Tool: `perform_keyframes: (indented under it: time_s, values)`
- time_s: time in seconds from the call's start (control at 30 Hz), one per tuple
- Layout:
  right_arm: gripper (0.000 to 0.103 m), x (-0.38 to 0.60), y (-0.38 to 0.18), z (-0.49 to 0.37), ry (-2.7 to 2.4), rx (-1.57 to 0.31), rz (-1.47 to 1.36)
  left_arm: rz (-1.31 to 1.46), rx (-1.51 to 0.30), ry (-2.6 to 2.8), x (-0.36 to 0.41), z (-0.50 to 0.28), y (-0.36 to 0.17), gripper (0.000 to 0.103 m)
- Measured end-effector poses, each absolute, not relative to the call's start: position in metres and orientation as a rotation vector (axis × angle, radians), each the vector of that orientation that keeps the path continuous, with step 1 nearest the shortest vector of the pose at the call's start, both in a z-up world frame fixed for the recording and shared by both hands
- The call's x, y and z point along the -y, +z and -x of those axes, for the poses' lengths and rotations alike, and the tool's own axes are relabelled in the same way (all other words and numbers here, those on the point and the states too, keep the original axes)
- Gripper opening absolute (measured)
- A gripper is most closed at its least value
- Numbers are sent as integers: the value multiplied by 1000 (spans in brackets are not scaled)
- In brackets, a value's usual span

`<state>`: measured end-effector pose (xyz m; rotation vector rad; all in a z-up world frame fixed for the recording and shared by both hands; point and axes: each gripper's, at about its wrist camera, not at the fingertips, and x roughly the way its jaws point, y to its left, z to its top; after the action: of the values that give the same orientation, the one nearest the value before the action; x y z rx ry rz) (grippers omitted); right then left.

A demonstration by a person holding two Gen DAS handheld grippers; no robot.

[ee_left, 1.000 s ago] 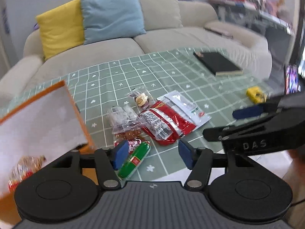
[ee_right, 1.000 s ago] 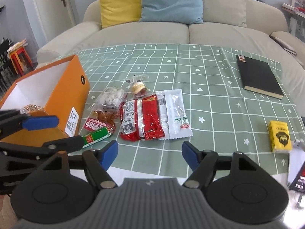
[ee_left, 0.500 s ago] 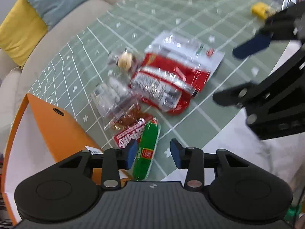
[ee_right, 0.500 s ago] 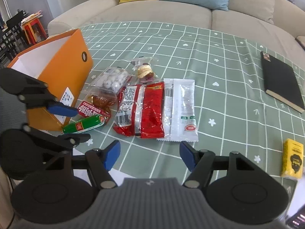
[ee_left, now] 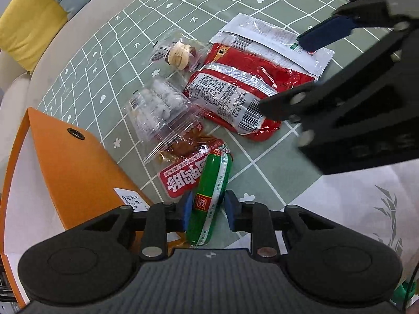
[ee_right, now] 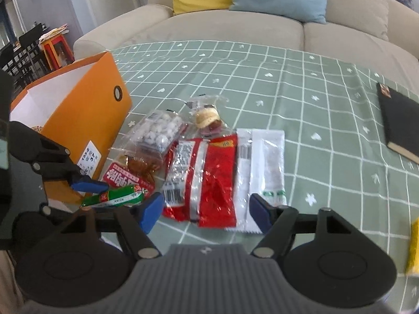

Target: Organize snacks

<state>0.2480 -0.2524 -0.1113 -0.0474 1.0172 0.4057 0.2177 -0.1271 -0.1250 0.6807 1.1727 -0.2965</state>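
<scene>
A green sausage (ee_left: 213, 183) lies on the checked tablecloth beside the orange box (ee_left: 78, 172), partly on a red-labelled pack (ee_left: 180, 175). My left gripper (ee_left: 207, 206) points down at it, jaws closing, and both blue pads touch the sausage's sides. From the right wrist, the sausage (ee_right: 115, 196) sits just left of my right gripper (ee_right: 207, 210). That gripper's jaws are opening. They straddle the near ends of a red packet (ee_right: 209, 172) and a white packet (ee_right: 264, 162) without pressing on them. A clear bag of white balls (ee_right: 159, 130) and a small biscuit bag (ee_right: 208, 116) lie behind.
The orange box (ee_right: 78, 110) stands open at the left, white inside. A black notebook (ee_right: 400, 125) lies far right and a yellow carton (ee_right: 415, 246) near right. A beige sofa (ee_right: 235, 26) with cushions runs behind the table. A person's white garment (ee_left: 366, 196) is near the table edge.
My left gripper has dropped and tilted down over the green sausage, and its jaws have narrowed onto it. The right gripper has come lower and closer to the red packet.
</scene>
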Motion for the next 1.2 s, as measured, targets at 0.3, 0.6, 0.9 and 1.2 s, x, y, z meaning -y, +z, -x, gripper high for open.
perform_keyframes:
  time_s: [0.3, 0.6, 0.9, 1.2]
  values:
    - [72, 235, -137, -259, 408, -1052, 111, -622, -1154, -292, 127, -217, -122, 28]
    - [37, 237, -133, -250, 404, -1075, 113, -483, -1169, -300, 126, -208, -115, 27]
    - [37, 248, -124, -223, 412, -1197, 106, -238, -1203, -297, 108, -187, -111, 27]
    - [37, 259, -116, -184, 373, -1280, 62, -154, -1196, -296, 83, -169, -112, 28]
